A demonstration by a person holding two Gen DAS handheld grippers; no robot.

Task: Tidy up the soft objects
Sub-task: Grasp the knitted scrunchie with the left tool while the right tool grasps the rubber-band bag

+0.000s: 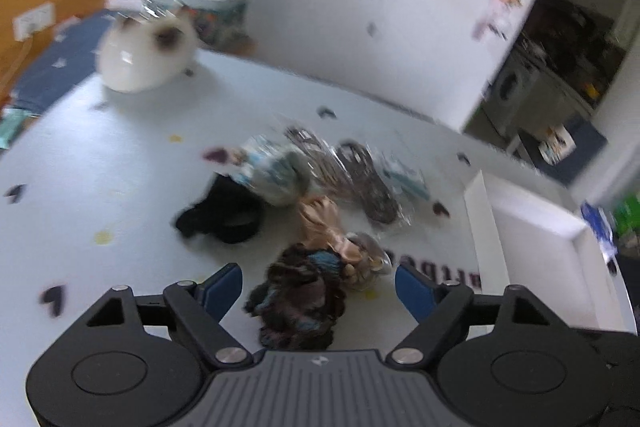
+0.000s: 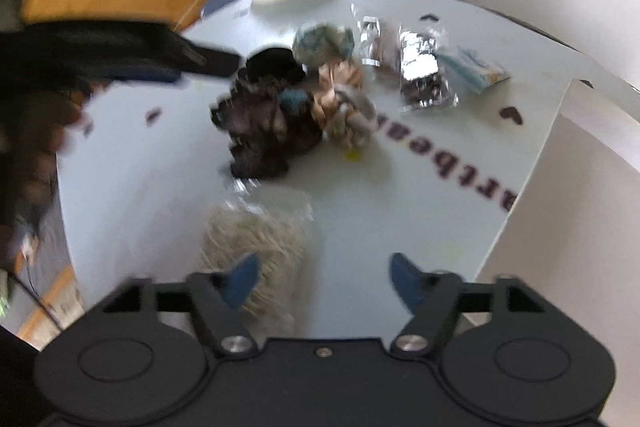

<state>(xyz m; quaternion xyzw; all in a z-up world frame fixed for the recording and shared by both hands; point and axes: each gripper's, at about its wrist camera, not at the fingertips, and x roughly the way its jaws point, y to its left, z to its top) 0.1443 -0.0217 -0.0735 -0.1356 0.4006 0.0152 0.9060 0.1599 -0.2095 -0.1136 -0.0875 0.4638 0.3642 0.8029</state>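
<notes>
My white box (image 2: 592, 163) at the table's (image 2: 160, 187) right edge shows nothing inside. Print beside it is blurred, unreadable. Both my grippers gape, holding nothing: left (image 1: 318, 287) over the dark scarf (image 1: 298, 301), right (image 2: 324, 277) beside a cream bundle (image 2: 256, 243).

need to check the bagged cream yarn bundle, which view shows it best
The right wrist view: the cream yarn bundle lies just ahead of the open right tongs, blurred but large. The left wrist view does not show it.

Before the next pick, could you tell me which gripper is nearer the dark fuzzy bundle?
Left. The left gripper has the dark fuzzy bundle between its open jaws; the right gripper is farther back, beside a pale packet.
</notes>
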